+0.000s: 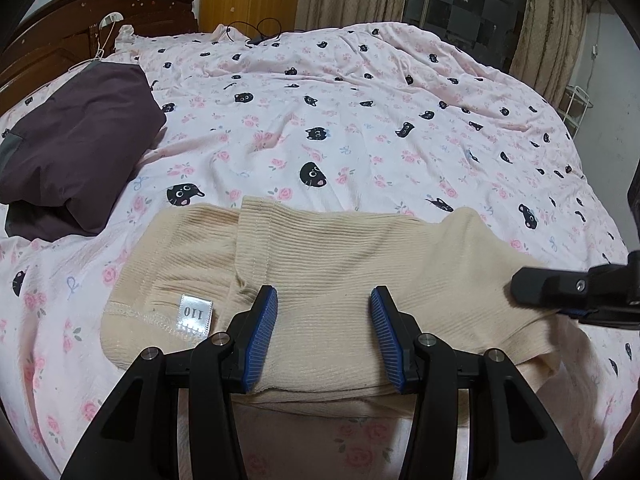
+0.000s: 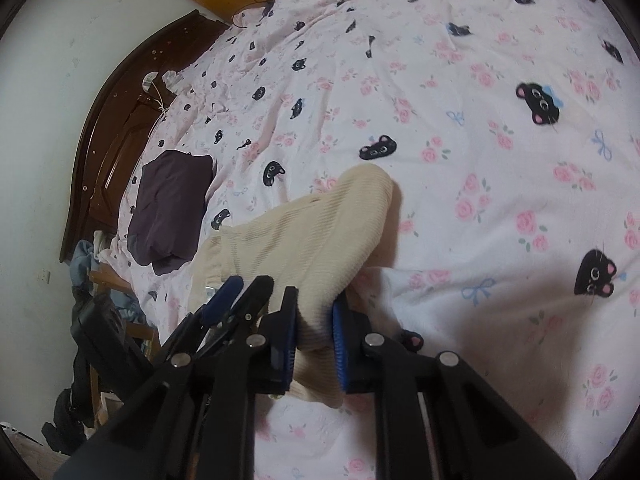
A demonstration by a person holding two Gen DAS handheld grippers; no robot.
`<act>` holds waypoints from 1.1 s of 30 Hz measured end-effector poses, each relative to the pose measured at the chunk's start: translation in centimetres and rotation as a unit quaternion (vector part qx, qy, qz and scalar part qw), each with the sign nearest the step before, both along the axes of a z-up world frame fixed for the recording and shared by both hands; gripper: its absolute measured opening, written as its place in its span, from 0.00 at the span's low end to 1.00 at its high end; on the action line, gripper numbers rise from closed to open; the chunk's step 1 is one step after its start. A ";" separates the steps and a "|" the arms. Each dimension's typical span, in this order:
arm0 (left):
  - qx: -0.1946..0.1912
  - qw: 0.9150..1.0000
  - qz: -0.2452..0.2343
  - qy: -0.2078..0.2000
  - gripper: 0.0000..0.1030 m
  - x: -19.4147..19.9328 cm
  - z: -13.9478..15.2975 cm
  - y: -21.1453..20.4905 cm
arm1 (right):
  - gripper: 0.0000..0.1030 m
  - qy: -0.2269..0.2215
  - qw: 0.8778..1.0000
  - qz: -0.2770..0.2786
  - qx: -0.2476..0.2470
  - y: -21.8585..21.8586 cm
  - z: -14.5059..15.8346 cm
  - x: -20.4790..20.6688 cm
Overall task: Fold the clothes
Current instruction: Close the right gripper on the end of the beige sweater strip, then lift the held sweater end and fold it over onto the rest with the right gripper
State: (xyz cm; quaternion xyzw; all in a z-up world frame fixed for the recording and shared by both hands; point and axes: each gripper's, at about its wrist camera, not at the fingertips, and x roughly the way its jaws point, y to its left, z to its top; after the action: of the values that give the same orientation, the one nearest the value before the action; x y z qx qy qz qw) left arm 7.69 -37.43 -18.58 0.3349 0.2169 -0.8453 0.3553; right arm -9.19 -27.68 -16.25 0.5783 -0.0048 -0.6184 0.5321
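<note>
The cream ribbed garment [image 1: 320, 272] is laid partly folded on the patterned bedspread [image 1: 360, 128], beside a dark folded garment [image 1: 76, 140]. The left gripper [image 1: 324, 304] is held over it with jaws wide; the right gripper [image 2: 316, 316] is clamped on one edge. If that edge is pulled unevenly, the folded layers may be dragged askew.

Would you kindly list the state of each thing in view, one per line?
Beige ribbed garment: partly folded, size tag showing, lying on the bed.
Left claw: open, jaws apart over the garment's near edge.
Right claw: shut on the garment's edge, lifting it.
Dark purple garment: folded, set aside near the headboard.
Bedsheet: spread out, wrinkled.
</note>
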 end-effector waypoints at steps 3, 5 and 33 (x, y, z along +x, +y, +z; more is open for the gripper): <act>0.005 1.000 0.001 0.005 0.43 0.2 0.1 -0.1 | 0.16 0.017 1.000 0.007 0.001 -0.5 1.0 0.3; 0.008 1.000 0.002 0.010 0.42 0.4 0.2 -0.2 | 0.16 0.027 1.000 0.012 0.002 -0.9 1.6 0.6; 0.052 0.988 0.143 0.038 0.42 8.4 2.6 -5.3 | 0.16 0.121 0.985 0.121 0.037 -9.0 6.0 6.7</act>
State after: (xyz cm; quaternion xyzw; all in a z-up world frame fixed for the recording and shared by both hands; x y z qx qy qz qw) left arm 16.13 -42.73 -16.01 0.2863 0.3196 -0.7852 0.4465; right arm -2.53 -36.68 -10.23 0.5148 0.1522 -0.6148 0.5777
